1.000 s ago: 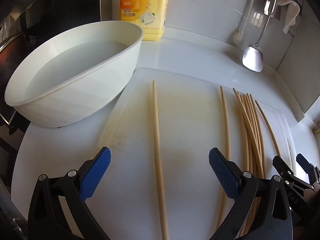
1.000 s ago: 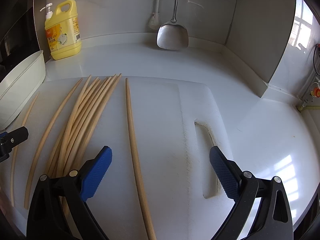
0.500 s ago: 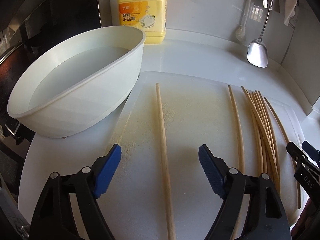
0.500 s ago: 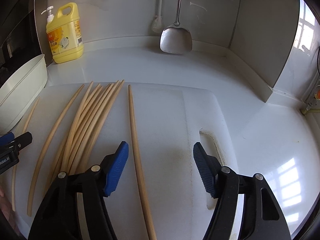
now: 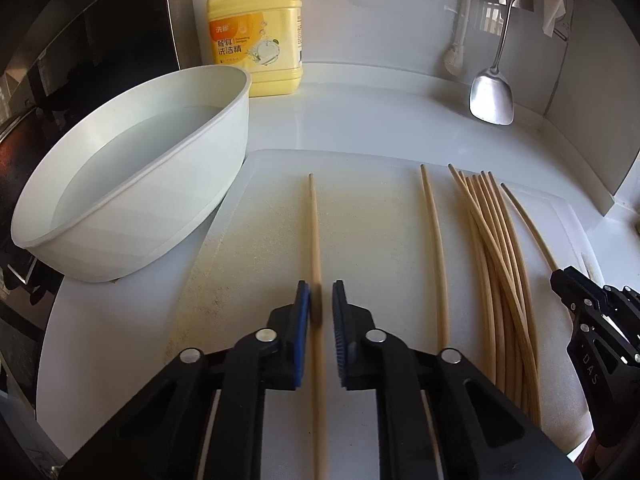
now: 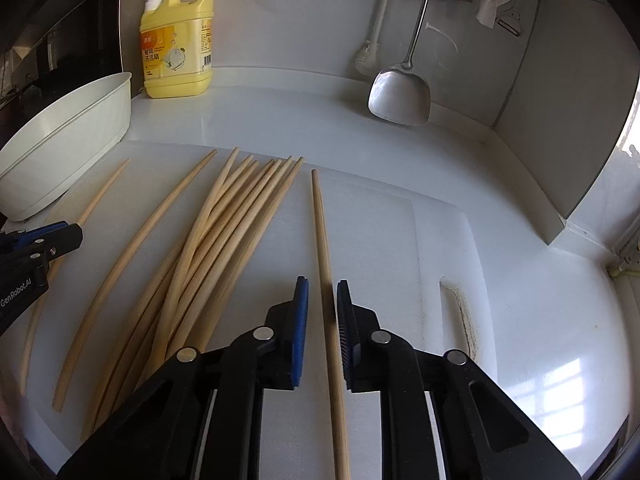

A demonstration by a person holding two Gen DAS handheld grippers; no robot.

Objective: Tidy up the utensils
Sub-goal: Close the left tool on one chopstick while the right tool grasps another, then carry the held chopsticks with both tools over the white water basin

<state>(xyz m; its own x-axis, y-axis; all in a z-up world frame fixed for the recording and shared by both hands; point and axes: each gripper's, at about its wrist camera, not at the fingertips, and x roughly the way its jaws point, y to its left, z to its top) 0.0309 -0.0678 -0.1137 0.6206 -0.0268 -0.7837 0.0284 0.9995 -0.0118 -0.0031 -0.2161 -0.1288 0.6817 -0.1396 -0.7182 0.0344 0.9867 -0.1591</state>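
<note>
Chopsticks: all lie on the white cutting board (image 5: 380, 248), long axes running from the near edge toward the back wall, thin tips pointing away.
Left single chopstick (image 5: 315, 236): lies alone on the board's left part, beside the white basin (image 5: 132, 200), nearly straight away from the camera.
Left gripper (image 5: 320, 312): jaws drawn narrow with the left single chopstick between the blue pads; it looks gripped, though the stick blurs there and contact is hard to confirm.
Right single chopstick (image 6: 324, 256): lies alone just right of the bundle, parallel to it, tip toward the wall.
Right gripper (image 6: 322, 312): jaws closing, the right single chopstick between them; a thin gap shows on each side.
Bundle (image 6: 224, 248): many chopsticks together mid-board, crossing slightly at the near end, fanning a little at the far tips.
Loose chopstick (image 5: 434, 248): apart between the bundle and the left single one.
Background: yellow detergent bottle (image 5: 256, 32) against the wall, metal spatula (image 6: 400, 96) hanging.
</note>
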